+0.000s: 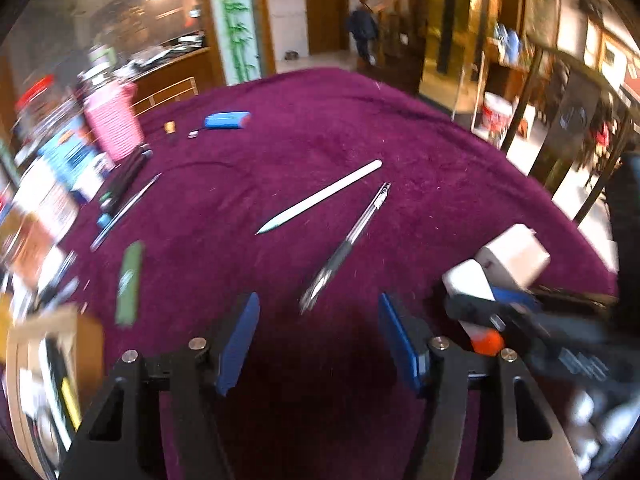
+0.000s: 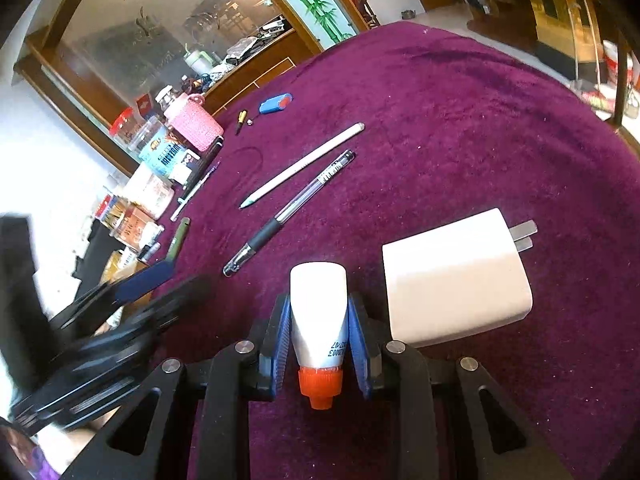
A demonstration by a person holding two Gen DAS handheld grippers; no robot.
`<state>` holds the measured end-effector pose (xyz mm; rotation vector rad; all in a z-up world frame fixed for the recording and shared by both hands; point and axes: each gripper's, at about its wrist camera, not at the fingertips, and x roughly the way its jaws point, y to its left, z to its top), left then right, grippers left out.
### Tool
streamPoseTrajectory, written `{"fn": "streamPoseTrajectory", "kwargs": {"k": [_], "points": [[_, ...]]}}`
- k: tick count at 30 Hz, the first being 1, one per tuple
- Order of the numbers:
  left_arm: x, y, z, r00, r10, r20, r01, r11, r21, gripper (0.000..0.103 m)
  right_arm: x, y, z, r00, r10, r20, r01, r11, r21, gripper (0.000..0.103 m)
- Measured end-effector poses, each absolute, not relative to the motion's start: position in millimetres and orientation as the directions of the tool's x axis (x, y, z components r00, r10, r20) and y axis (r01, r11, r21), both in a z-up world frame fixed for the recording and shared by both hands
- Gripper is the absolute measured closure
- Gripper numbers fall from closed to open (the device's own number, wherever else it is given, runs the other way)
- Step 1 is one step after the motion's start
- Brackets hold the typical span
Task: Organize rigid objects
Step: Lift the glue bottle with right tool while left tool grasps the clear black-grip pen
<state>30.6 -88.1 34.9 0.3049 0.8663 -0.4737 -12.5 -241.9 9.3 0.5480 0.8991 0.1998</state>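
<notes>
So the right gripper (image 2: 318, 330) is clamped on a small white bottle (image 2: 319, 312) with an orange cap (image 2: 320, 386). Both blue pads press its sides just above the cap. The bottle's long axis runs straight along the fingers, cap end pointing back toward the camera and the rounded white bottom pointing away over the table. There's dark print near the cap end, upside down from here, looks like digits but I can't read them for sure.

Just to the right of the bottle sits a white charger (image 2: 456, 276) on the purple cloth (image 2: 460, 120), very close to the right finger, its 2 metal prongs aimed away and to the right.

The left gripper (image 1: 318, 342) has its blue pads spread apart with nothing between them, just cloth underneath. Its view is pretty blurred.

Further out, 2 long things lie side by side, near each other but not touching, both on the same diagonal: a white pen (image 2: 302, 165) with its tip toward the near left, and a clear pen (image 2: 290, 212) with a black grip, tip also toward the near left. The clear one has dark writing on the barrel, too small to read.

Along the left edge there's a green marker (image 2: 179, 237), a pink cup (image 2: 195, 122), and a blue case (image 2: 275, 103) farther back. Boxes and jars there have labels, unreadable.
</notes>
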Motion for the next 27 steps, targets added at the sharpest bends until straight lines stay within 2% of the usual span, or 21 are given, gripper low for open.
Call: {"fn": "streamPoseTrajectory", "kwargs": {"k": [3, 5, 6, 8, 16, 18, 20, 21, 22, 24, 25, 27], "points": [[54, -115, 16, 0.538, -0.236, -0.809, 0.54, 0.833, 0.117, 0.046, -12, -246, 7, 0.613, 0.416, -0.671, 0.063, 0.821, 0.567, 0.073], [59, -124, 9, 0.528, -0.232, -0.817, 0.554, 0.823, 0.124, 0.078, -11, -247, 6, 0.613, 0.423, -0.667, 0.064, 0.815, 0.575, 0.073], [58, -124, 9, 0.519, -0.242, -0.82, 0.553, 0.826, 0.106, 0.086, -11, -246, 6, 0.613, 0.423, -0.667, 0.064, 0.815, 0.575, 0.073], [50, -123, 10, 0.519, -0.226, -0.824, 0.561, 0.818, 0.129, 0.092, -11, -246, 6, 0.613, 0.423, -0.668, 0.064, 0.816, 0.575, 0.073], [4, -70, 12, 0.452, -0.25, -0.856, 0.507, 0.862, 0.015, 0.091, -12, -244, 7, 0.613, 0.41, -0.675, 0.063, 0.827, 0.559, 0.073], [7, -73, 11, 0.47, -0.244, -0.848, 0.494, 0.869, 0.024, 0.086, -12, -244, 7, 0.613, 0.411, -0.674, 0.062, 0.826, 0.56, 0.073], [11, -80, 10, 0.517, -0.203, -0.832, 0.474, 0.877, 0.08, 0.067, -12, -244, 7, 0.615, 0.414, -0.671, 0.062, 0.823, 0.564, 0.073], [12, -83, 9, 0.547, -0.183, -0.817, 0.464, 0.878, 0.114, 0.065, -12, -244, 6, 0.616, 0.415, -0.67, 0.062, 0.822, 0.566, 0.073], [12, -84, 9, 0.559, -0.183, -0.808, 0.461, 0.879, 0.121, 0.066, -11, -244, 6, 0.617, 0.415, -0.669, 0.061, 0.822, 0.566, 0.073], [9, -82, 10, 0.535, -0.212, -0.818, 0.479, 0.874, 0.086, 0.088, -11, -244, 7, 0.619, 0.413, -0.668, 0.059, 0.824, 0.564, 0.073], [6, -81, 12, 0.52, -0.22, -0.825, 0.484, 0.872, 0.072, 0.094, -11, -244, 7, 0.619, 0.412, -0.668, 0.058, 0.825, 0.562, 0.073], [-9, -75, 18, 0.533, -0.224, -0.816, 0.491, 0.867, 0.083, 0.094, -10, -243, 7, 0.621, 0.408, -0.669, 0.055, 0.829, 0.557, 0.073]]}}
